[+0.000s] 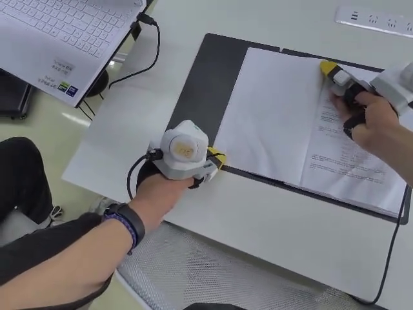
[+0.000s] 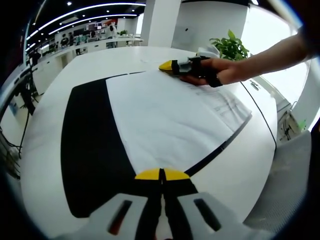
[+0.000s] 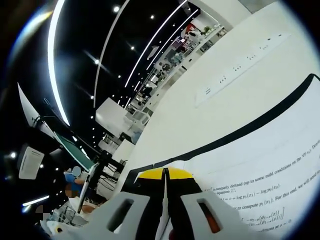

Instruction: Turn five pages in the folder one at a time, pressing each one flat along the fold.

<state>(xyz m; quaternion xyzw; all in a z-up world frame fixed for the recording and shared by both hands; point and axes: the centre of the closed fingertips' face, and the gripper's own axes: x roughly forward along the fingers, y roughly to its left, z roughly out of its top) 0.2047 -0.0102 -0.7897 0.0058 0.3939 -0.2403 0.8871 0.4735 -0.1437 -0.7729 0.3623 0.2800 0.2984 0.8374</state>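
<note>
With the folder [image 1: 205, 81] lying open on the counter [image 1: 258, 223], the pressing step seems in hand: the right claw [image 1: 328, 68], jaws closed and empty, sits at the far end of the fold [image 1: 311, 126], and the left claw [image 1: 216, 157], likewise closed on nothing, sits at the near edge, so the next move calls for a firm stroke down the fold.

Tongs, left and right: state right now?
Left tongs: shut, nothing seen between them, at the folder edge.
Right tongs: shut, tips on the page.
</note>
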